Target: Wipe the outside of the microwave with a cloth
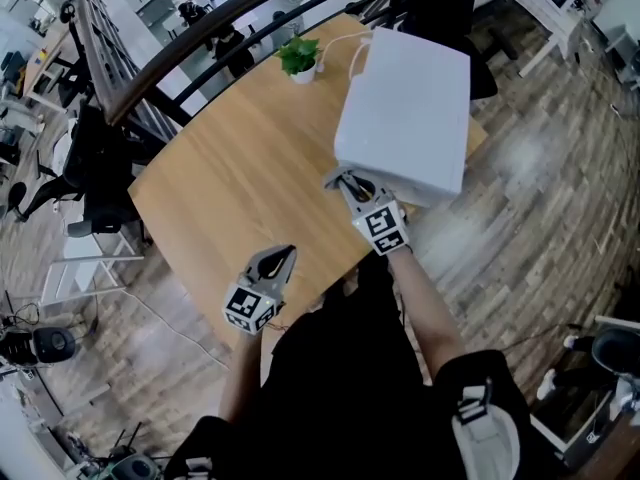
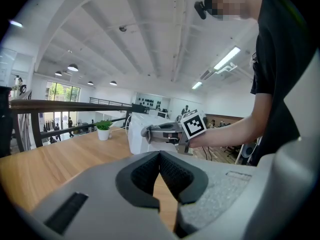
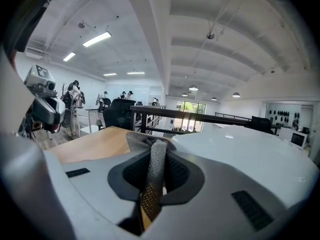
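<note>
The white microwave point(image 1: 405, 108) stands on the table point(image 1: 230, 168), the grey woven cloth point(image 3: 152, 176) pinched beside its near corner.

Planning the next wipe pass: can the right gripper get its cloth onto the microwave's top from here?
Probably yes. The right gripper, shut on the cloth, is at the microwave's near corner, and its top looks bare. The left gripper hangs apart over the table, out of the way.

My right gripper point(image 1: 350, 183) is right at the white microwave point(image 1: 410, 108) corner, 1 o'clock. Left gripper point(image 1: 278, 260) hovers at the table point(image 1: 220, 178) edge, 7 o'clock (plant point(image 1: 299, 56) at 12).
</note>
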Demonstrator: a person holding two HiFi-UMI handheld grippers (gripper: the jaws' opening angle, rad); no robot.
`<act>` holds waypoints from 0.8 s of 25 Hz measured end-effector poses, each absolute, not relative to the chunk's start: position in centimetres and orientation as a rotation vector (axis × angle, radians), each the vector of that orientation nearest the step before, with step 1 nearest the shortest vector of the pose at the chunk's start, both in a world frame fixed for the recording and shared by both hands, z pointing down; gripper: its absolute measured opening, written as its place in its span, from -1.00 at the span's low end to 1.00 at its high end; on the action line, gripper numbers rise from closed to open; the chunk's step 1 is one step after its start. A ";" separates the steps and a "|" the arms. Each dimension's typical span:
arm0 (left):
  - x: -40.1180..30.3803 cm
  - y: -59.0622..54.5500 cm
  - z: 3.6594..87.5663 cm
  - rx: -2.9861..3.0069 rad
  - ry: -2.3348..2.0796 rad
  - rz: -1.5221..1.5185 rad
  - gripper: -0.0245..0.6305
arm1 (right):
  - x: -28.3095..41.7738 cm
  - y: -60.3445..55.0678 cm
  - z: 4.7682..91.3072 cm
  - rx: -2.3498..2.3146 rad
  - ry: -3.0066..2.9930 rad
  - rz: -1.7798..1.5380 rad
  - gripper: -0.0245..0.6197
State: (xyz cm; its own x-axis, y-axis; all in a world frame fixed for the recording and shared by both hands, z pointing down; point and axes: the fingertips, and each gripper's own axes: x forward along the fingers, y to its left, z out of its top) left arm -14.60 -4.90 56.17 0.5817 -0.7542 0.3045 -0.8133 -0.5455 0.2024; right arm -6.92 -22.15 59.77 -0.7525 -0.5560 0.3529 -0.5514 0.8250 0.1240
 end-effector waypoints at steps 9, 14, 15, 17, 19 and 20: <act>-14.3 -3.9 56.6 2.490 -1.280 0.286 -0.92 | -7.1 -23.9 60.7 0.969 -2.584 0.006 -0.81; -14.5 -3.4 56.7 2.478 -1.290 0.284 -0.92 | -7.4 -24.2 61.1 1.032 -2.581 0.045 -0.81; -14.5 -3.3 56.7 2.481 -1.288 0.288 -0.92 | -7.4 -24.3 61.1 1.039 -2.583 0.052 -0.81; -14.5 -3.2 56.7 2.491 -1.282 0.291 -0.92 | -7.3 -24.3 61.1 1.052 -2.583 0.057 -0.81; -14.5 -3.1 56.7 2.494 -1.280 0.290 -0.92 | -7.2 -24.3 61.1 1.064 -2.584 0.070 -0.81; -14.5 -3.1 56.7 2.495 -1.280 0.289 -0.92 | -7.1 -24.3 61.2 1.070 -2.584 0.079 -0.81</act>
State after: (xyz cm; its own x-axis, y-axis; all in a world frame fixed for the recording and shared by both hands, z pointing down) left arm -14.54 -3.07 56.69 0.5776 -0.7507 0.3205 -0.8156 -0.5468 0.1893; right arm -7.10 -24.34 61.19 -0.6577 -0.6761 0.3321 -0.6951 0.7146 0.0782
